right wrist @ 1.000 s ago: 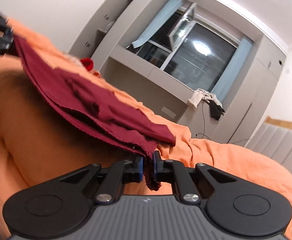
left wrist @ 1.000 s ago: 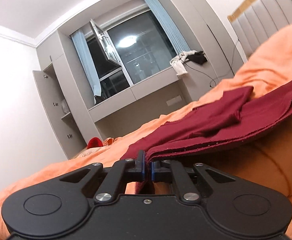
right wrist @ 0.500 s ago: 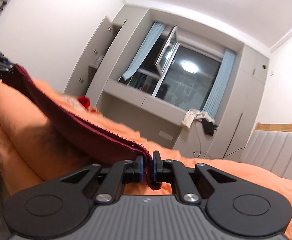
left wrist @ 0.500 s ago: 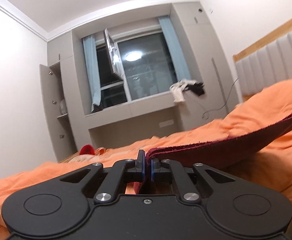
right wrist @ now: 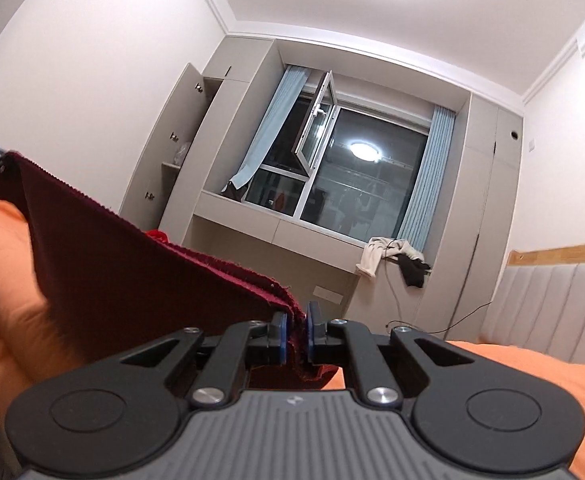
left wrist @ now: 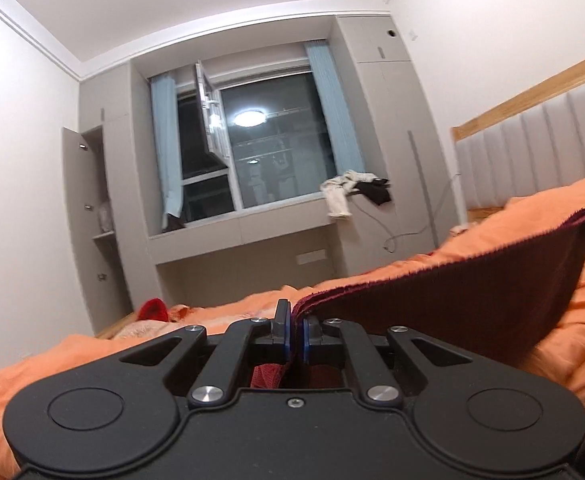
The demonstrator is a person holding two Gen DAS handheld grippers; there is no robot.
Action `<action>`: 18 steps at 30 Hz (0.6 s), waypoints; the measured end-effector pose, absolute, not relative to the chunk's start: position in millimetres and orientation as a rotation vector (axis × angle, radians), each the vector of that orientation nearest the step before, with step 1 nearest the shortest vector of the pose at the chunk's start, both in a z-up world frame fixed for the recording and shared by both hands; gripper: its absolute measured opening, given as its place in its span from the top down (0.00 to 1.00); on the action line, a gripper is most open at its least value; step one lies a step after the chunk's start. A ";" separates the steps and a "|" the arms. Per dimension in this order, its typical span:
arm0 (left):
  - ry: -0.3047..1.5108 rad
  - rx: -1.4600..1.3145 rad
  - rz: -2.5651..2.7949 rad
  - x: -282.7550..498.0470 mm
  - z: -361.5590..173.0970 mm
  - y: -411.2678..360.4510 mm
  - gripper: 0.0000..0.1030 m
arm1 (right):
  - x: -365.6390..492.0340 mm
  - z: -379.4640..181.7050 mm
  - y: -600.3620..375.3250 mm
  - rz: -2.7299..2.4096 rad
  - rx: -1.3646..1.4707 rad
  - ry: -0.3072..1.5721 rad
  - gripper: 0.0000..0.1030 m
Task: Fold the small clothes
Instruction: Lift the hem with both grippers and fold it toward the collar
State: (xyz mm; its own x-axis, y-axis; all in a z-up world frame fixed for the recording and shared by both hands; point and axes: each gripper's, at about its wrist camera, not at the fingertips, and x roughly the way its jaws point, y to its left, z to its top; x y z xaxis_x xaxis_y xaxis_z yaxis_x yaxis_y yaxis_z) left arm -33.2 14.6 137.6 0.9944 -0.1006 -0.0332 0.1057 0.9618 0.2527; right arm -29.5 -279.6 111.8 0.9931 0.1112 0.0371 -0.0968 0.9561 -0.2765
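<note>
That maroon cloth [left wrist: 452, 300] looks soft, light and floppy, probably a knit with a fuzzy raw edge, so it'll sag in the middle unless it's held by the corners along one edge, which is pretty much where both claws have it. The left claw [left wrist: 295, 334] is pinched tight on one corner and the right claw [right wrist: 295, 334] is clamped on the other. The cloth hangs stretched between them, lifted up over the orange bed [left wrist: 564, 320], dark red and plain with no print visible.

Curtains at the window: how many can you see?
2: one curtain left of the glass beside the open sash, the other curtain right of it. None seems hidden.
</note>
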 end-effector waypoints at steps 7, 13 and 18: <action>0.023 0.247 -0.027 50.8 144.6 2.0 0.94 | 76.6 127.9 -295.8 0.149 -0.180 0.016 0.91; 0.121 0.191 0.008 147.1 142.9 8.0 0.93 | 172.9 120.9 -293.5 0.136 -0.164 0.111 0.91; 0.223 0.178 0.046 230.2 126.8 17.5 0.92 | 239.5 98.2 -284.1 0.130 -0.159 0.196 0.90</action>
